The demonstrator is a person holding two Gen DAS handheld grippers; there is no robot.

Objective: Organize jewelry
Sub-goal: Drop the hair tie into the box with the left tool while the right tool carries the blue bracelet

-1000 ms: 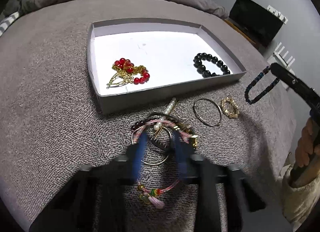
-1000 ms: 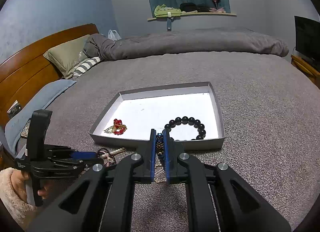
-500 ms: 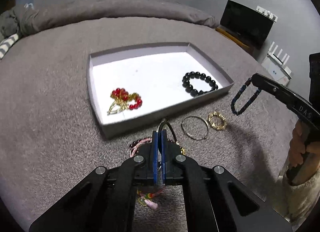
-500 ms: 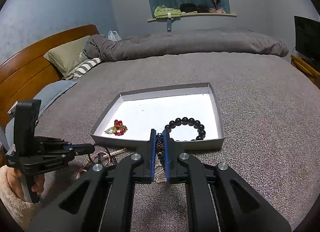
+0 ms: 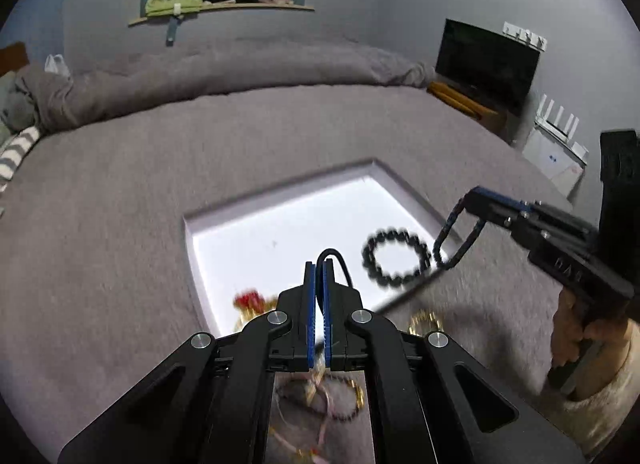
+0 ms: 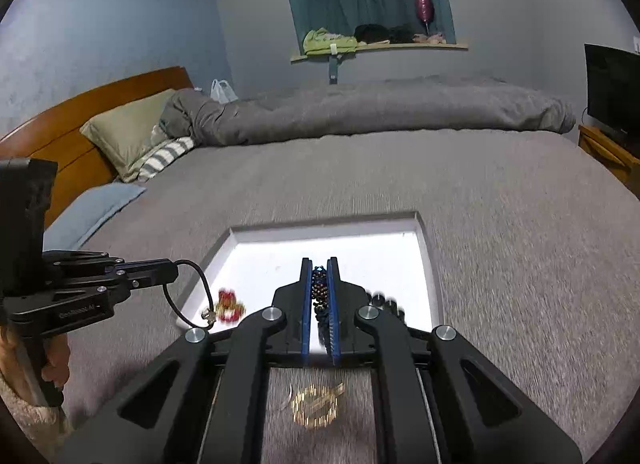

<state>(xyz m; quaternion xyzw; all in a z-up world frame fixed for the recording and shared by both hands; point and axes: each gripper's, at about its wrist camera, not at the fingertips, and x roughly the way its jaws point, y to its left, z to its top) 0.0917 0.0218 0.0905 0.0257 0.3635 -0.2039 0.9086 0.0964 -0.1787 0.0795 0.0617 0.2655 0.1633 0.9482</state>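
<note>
**Tray's got two pieces in it, both claws are carrying more**

The shallow white tray [image 5: 224, 220] sits on the grey bed [image 5: 120, 192]. Inside it are a black bead bracelet [image 5: 394, 256] near the right wall and a red-and-gold piece [image 5: 248, 302] at the front left, pretty smeared by blur, so I can't make out what it really is.

The left claw [image 5: 319, 264] is pressed together on a thin dark ring bangle [image 6: 196, 288], which dangles over the tray's left front corner in the right wrist view. The right claw [image 6: 320, 264] is pinching a dark blue beaded bracelet [image 5: 456, 240], hanging as a loop just past the tray's right edge.

Outside the tray, on the bed in front, there's a gold chunky piece [image 6: 316, 404] and a tangle of pink cord and gold bits [image 5: 320, 396]. Both are half hidden behind the claw arms and blurry, so I can't tell how many pieces are in that pile.
</note>
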